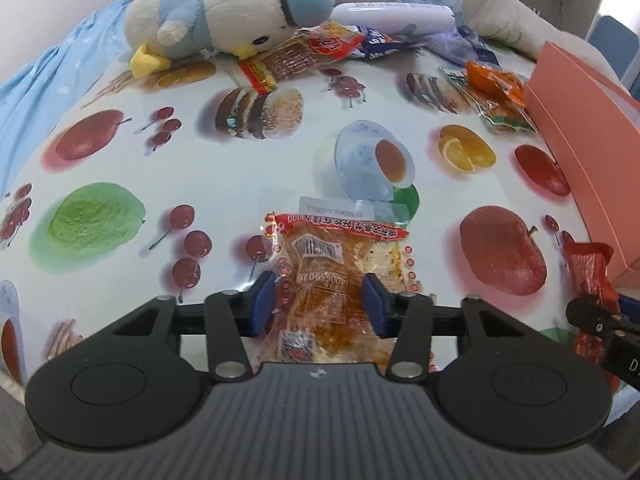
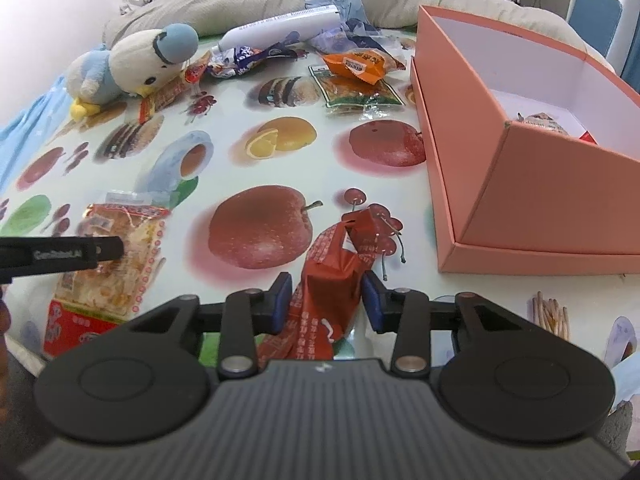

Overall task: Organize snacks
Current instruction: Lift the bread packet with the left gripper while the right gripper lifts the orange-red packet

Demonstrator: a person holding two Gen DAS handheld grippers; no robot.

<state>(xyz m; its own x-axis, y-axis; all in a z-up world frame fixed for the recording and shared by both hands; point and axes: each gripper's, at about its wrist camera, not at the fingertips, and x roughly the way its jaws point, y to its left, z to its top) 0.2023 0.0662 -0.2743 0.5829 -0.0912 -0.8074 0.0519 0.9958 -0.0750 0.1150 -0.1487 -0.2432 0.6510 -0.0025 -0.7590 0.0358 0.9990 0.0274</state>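
Observation:
An orange-filled clear snack packet (image 1: 340,256) with red trim lies on the fruit-print tablecloth (image 1: 240,168). My left gripper (image 1: 319,304) straddles its near half, and both blue pads press its sides. A crumpled red snack packet (image 2: 332,276) sits bunched between the pads of my right gripper (image 2: 326,304), which is shut on it. The same red packet (image 1: 588,276) and right gripper (image 1: 600,320) show at the right edge of the left wrist view. One left finger (image 2: 80,252) reaches over the orange packet (image 2: 120,264) in the right wrist view. A pink box (image 2: 520,184) stands open to the right.
The pink box holds a few snacks (image 2: 544,122). At the far side lie an orange packet (image 2: 356,65), a green-edged packet (image 2: 360,94), a blue wrapper (image 2: 248,58), a white tube (image 2: 280,26) and a plush bird (image 2: 136,64) resting on a red packet (image 2: 168,94). Bedding lies behind.

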